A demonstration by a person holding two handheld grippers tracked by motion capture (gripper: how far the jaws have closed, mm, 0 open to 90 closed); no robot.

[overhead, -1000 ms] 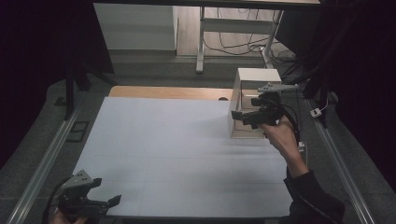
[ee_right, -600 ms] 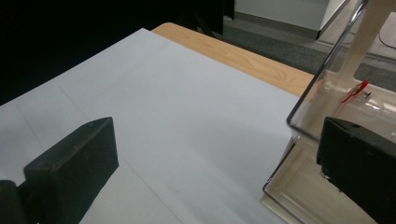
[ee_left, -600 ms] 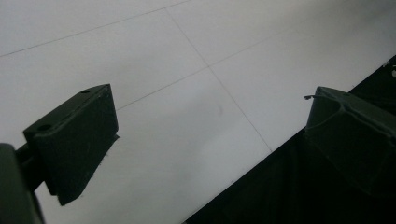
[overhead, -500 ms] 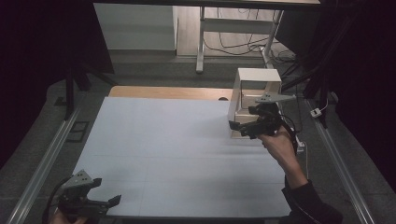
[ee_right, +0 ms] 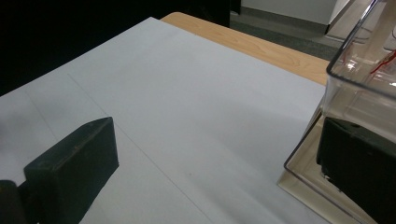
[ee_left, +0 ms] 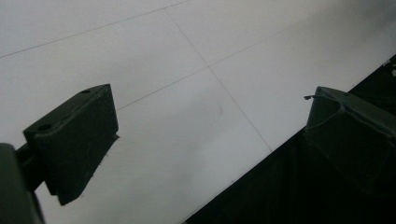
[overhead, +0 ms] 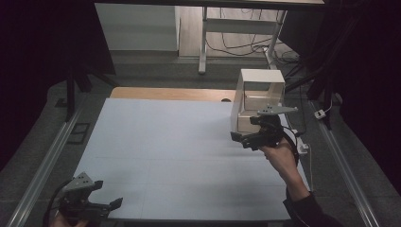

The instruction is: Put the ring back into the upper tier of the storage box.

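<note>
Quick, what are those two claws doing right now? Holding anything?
Left claw: open, holding nothing, at the near edge of the white sheet.
Right claw: open, holding nothing, just beside the clear box.

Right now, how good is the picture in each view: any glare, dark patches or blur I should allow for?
High view: dim, surroundings near black, the white table sheet evenly lit, no glare. Left gripper view: sheet bright, the far corner soft, black beyond the table edge. Right gripper view: the clear plastic box shows reflections along its wall, and the near jaws are dark and slightly soft.
</note>
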